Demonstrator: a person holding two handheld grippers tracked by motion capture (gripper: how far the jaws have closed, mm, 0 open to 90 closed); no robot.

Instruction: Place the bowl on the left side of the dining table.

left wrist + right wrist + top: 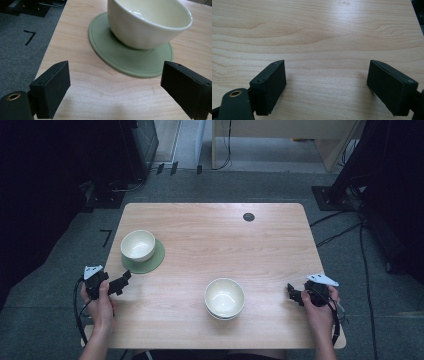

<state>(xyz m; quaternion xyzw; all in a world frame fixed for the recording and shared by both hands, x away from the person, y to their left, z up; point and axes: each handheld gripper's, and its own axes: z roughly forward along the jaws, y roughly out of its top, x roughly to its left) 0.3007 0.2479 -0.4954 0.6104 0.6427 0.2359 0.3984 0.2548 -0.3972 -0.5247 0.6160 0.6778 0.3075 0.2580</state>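
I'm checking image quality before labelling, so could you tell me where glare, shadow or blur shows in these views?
High view: sharp, table evenly lit, surroundings very dark. Left gripper view: bright glints on the bowl rim, the left gripper jaws slightly soft. Right gripper view: pale sheen across the far wood, soft shadows beside the right gripper jaws.

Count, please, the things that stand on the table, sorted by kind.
Cream bowls: 2, one on the saucer, one near the front edge
Green saucer: 1
Total: 3
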